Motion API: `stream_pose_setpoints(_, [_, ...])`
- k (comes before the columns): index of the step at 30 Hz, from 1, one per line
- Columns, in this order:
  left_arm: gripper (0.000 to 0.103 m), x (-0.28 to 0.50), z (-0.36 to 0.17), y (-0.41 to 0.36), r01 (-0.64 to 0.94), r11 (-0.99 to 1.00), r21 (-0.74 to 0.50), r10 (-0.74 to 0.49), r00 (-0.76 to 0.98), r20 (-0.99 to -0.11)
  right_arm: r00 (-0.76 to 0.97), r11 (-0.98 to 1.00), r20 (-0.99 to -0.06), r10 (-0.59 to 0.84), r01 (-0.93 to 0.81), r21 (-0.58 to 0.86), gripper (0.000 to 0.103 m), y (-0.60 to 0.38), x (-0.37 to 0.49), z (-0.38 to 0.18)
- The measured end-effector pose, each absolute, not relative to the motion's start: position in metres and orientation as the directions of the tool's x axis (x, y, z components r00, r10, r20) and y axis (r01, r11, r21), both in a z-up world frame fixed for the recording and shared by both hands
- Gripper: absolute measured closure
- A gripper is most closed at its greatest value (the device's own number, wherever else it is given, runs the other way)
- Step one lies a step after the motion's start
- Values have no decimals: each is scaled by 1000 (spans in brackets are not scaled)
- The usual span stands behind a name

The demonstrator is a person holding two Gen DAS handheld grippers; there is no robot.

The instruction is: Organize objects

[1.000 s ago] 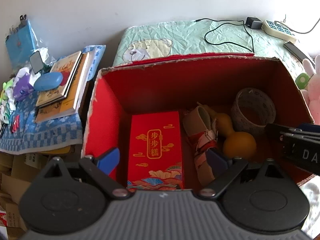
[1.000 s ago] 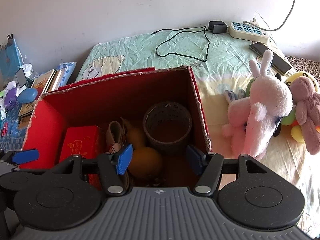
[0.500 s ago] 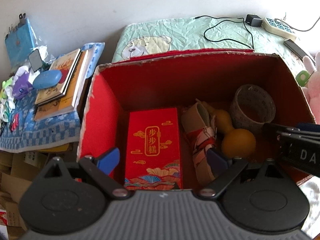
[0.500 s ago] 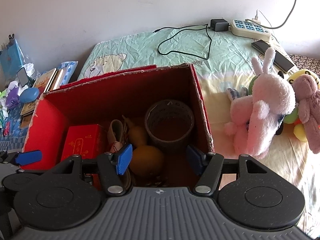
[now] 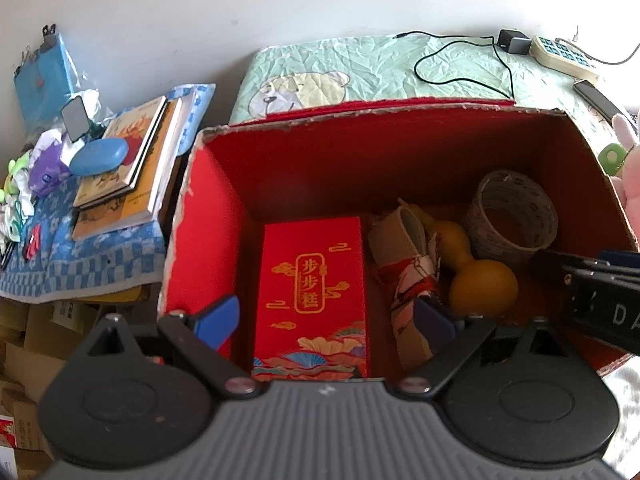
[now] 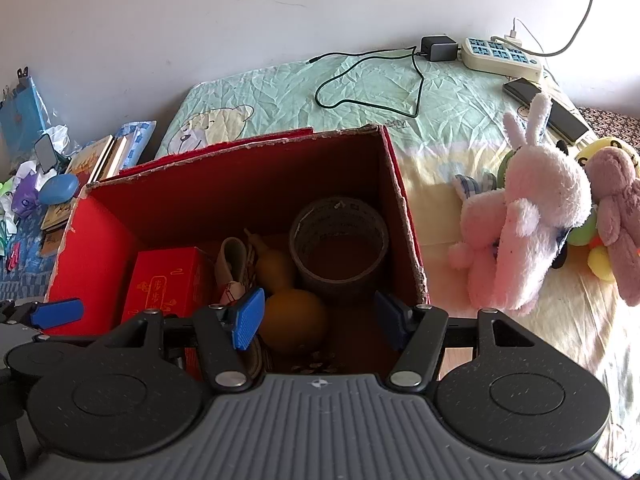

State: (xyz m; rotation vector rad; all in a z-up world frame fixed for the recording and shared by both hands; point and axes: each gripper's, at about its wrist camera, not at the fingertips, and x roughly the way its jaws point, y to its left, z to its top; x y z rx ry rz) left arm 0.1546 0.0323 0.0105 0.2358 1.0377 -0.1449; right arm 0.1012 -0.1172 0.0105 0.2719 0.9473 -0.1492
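A red cardboard box (image 5: 208,216) (image 6: 100,236) stands open on the bed. In it lie a red gift box (image 5: 316,280) (image 6: 160,284), a rolled cloth (image 5: 404,256) (image 6: 234,264), a yellow gourd (image 5: 480,284) (image 6: 292,316) and a tape roll (image 5: 512,212) (image 6: 340,240). My left gripper (image 5: 326,320) is open and empty above the gift box. My right gripper (image 6: 320,316) is open and empty above the gourd; it shows at the right edge of the left wrist view (image 5: 592,300).
Plush toys, a pink rabbit (image 6: 528,224) and a mauve one (image 6: 620,208), lie on the bed right of the box. A power strip (image 6: 500,54), charger cable (image 6: 360,92) and phones (image 6: 560,116) lie behind. Books (image 5: 128,160) and clutter sit on a side table at the left.
Both grippers have drawn back and up a little from the box; the box contents have not moved. Both stay open.
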Motion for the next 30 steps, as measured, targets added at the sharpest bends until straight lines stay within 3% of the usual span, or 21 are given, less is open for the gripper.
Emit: stream_pose_setpoints(30, [9,155,8,34,222,968,115,-9,489,-872,597,960,-802,-2,225,165,40,-114,96,14])
